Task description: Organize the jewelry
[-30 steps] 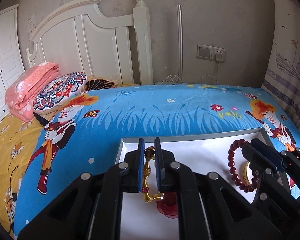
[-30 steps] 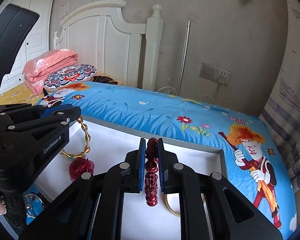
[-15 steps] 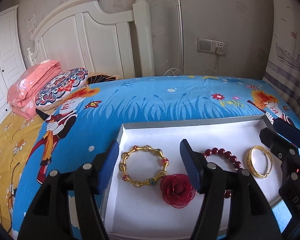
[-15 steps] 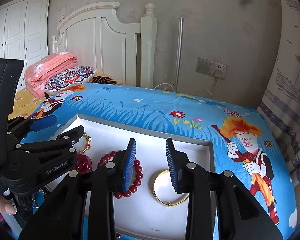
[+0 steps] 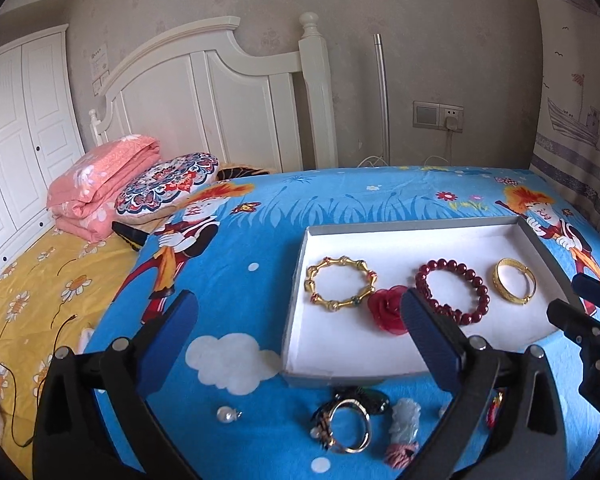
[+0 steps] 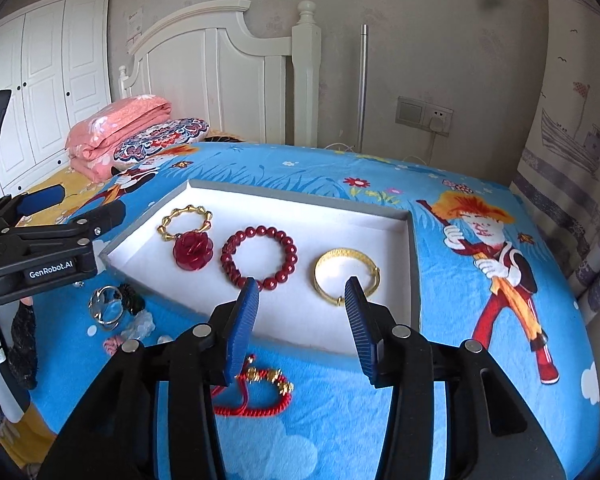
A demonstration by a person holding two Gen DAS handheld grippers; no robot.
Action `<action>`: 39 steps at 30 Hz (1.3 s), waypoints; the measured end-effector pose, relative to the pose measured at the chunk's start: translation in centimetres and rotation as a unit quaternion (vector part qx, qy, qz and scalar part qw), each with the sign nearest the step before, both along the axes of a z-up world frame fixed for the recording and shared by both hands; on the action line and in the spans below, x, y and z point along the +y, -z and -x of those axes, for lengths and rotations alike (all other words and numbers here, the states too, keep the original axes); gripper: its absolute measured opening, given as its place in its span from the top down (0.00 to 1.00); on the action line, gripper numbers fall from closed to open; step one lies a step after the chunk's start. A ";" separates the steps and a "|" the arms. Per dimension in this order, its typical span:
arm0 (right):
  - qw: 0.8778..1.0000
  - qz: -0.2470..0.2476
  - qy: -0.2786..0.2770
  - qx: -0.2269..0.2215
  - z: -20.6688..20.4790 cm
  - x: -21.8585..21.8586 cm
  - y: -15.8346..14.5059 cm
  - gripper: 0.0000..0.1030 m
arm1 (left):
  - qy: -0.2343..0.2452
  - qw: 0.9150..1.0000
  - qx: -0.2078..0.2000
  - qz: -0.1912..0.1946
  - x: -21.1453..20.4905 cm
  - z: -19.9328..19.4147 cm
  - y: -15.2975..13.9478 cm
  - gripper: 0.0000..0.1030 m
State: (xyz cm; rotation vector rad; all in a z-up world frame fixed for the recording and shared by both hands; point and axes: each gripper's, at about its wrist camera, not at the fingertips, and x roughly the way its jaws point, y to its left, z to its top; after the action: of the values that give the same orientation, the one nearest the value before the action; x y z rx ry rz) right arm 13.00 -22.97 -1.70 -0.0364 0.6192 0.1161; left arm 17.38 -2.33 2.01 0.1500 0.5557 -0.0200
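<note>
With both grippers hanging over the blue cartoon bedspread (image 5: pixel 340 216), I see my left gripper (image 5: pixel 300 312) spread wide, its jaws just opened, nothing between them; my right gripper (image 6: pixel 302 292) has just been opening too, jaws standing partly apart and empty; inside the white tray (image 6: pixel 412 264) lie the gold bamboo-link bracelet (image 5: pixel 342 288) touching the red rose charm (image 5: pixel 390 312), then the dark red bead bracelet (image 6: pixel 260 258), then the gold bangle (image 6: pixel 346 276); loose on the bedspread just outside the tray sit a ring (image 5: pixel 350 426), a pale jade pendant (image 5: pixel 406 416), a pearl (image 5: pixel 226 414) and a red cord bracelet (image 6: pixel 260 394).
</note>
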 end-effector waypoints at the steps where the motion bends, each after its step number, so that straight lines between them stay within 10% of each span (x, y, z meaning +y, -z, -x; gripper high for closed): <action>1: 1.000 -0.002 0.001 0.000 0.7 0.0 0.2 0.56 | -0.001 1.000 -0.003 0.001 0.4 0.8 0.1 0.05; 18: 1.000 -0.009 -0.009 -0.002 8.0 2.5 3.2 0.48 | 0.003 1.000 -0.004 0.013 3.5 9.5 4.9 0.05; 39: 0.999 -0.030 -0.023 0.017 7.3 7.0 4.3 0.48 | -0.018 1.000 0.007 0.011 6.8 11.9 8.2 0.05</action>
State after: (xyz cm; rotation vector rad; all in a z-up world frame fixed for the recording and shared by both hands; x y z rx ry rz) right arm 5.73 -15.96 -5.99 0.0100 0.6490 0.1800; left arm 5.48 4.42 -6.22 0.1180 0.5718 0.0083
